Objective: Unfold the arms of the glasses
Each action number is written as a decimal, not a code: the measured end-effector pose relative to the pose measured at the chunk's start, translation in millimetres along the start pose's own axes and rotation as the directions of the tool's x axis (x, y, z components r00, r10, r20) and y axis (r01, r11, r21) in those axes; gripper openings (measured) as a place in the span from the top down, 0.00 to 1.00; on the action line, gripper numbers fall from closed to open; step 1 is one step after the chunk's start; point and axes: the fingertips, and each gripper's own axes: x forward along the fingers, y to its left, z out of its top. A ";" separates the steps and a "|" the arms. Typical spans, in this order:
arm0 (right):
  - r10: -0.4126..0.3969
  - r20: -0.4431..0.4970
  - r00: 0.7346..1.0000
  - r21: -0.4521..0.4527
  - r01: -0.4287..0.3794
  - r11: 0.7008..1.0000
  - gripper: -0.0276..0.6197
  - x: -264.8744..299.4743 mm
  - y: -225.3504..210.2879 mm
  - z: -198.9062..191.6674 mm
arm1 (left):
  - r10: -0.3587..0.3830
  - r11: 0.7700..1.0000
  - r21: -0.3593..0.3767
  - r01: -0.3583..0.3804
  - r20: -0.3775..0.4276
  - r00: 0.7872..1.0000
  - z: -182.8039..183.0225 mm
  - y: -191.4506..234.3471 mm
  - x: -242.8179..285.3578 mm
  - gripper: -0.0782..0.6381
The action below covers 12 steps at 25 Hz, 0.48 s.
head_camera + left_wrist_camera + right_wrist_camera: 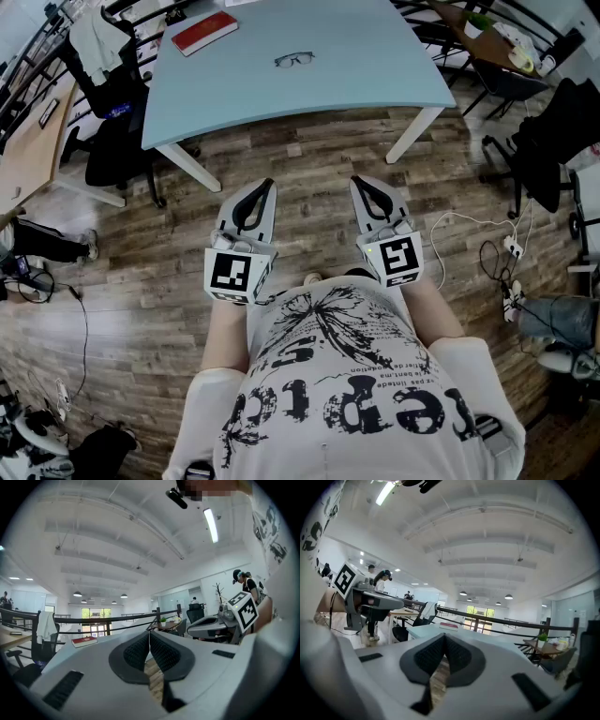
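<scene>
Head view: a person standing on a wood floor [309, 155] holds the left gripper [265, 186] and the right gripper [362, 181] side by side at the waist, both aimed toward a pale blue worktop [375, 70] well ahead. In both gripper views the fingers are pressed fully together with nothing between them, and they touch no object. The glasses [294, 60] lie near the worktop's middle, well apart from both grippers, with a red book [204, 32] to their left near the far edge.
</scene>
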 end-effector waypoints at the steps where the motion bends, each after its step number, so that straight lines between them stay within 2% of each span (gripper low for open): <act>1: 0.000 -0.002 1.000 0.000 0.000 1.000 0.94 0.8 1.0 0.5 | 0.001 1.000 -0.001 -0.001 0.002 1.000 0.1 1.8 -0.5 0.86; 12: 0.011 -0.021 1.000 0.009 -0.011 1.000 0.94 10.0 7.4 -5.2 | 0.010 1.000 -0.015 -0.010 0.002 1.000 -6.9 11.8 -3.6 0.86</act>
